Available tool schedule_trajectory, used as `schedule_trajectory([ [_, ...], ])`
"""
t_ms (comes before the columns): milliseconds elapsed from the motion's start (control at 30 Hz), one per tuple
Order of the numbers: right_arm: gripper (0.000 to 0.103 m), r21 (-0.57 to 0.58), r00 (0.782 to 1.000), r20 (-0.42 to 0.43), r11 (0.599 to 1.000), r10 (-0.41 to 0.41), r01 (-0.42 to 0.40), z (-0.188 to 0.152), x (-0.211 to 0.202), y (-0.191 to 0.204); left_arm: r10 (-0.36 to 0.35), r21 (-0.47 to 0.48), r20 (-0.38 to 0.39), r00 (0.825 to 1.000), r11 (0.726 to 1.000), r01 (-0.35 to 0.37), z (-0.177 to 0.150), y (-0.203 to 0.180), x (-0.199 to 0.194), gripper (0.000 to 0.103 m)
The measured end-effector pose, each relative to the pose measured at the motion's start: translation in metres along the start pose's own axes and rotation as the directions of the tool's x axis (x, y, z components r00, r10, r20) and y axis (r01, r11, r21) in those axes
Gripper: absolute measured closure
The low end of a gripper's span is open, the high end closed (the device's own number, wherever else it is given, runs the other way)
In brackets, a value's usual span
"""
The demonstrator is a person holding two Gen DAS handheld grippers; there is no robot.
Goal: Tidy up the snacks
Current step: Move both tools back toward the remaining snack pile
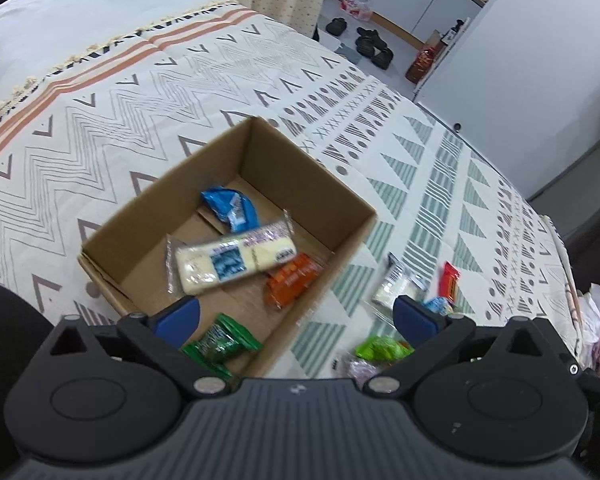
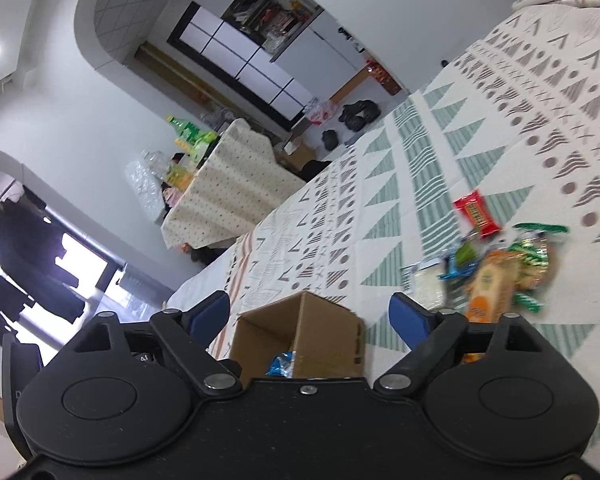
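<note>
Open cardboard box point(image 1: 148, 216) sits on the patterned cloth, holding a blue packet point(image 1: 230, 206), a long pale cracker pack point(image 1: 232, 260) lying diagonal, an orange pack point(image 1: 290, 282) and a green one point(image 1: 220, 342). More loose snacks point(image 2: 496, 268) lie right of the box.

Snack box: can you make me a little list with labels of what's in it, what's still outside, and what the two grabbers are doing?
Box: open cardboard box on the patterned blanket
Inside: blue packet, long pale packet, orange packet, dark green packet
Outside: red packet, bright green packet, a few others, blurred
Left gripper: fingers wide apart, holding nothing
Right gripper: fingers apart, holding nothing
</note>
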State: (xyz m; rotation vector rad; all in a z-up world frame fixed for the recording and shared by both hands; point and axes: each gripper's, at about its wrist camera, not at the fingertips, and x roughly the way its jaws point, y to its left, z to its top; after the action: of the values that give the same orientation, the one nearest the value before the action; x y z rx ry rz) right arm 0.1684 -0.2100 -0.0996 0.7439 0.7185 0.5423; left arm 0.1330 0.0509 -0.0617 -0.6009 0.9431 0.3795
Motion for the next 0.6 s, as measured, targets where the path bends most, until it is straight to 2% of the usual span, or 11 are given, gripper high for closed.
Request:
schedule_trajectory([
  [333, 0.012, 0.004, 0.999, 0.012, 0.999, -0.047, 0.047, 0.003, -0.027, -0.021, -0.042, 0.023, 0.006, 0.999, 0.999, 0.041, -0.022, -0.02, -0.004, 0.0],
  [433, 0.006, 0.006, 0.998, 0.021, 0.999, -0.053, 0.052, 0.005, -0.033, -0.024, -0.043, 0.035, 0.018, 0.999, 0.998, 0.043, -0.029, -0.026, -0.005, 0.0],
  [600, 0.003, 0.012, 0.997, 0.033, 0.998, -0.064, 0.064, 0.005, -0.043, -0.033, -0.059, 0.046, 0.018, 0.998, 0.997, 0.058, -0.037, -0.035, -0.004, 0.0],
])
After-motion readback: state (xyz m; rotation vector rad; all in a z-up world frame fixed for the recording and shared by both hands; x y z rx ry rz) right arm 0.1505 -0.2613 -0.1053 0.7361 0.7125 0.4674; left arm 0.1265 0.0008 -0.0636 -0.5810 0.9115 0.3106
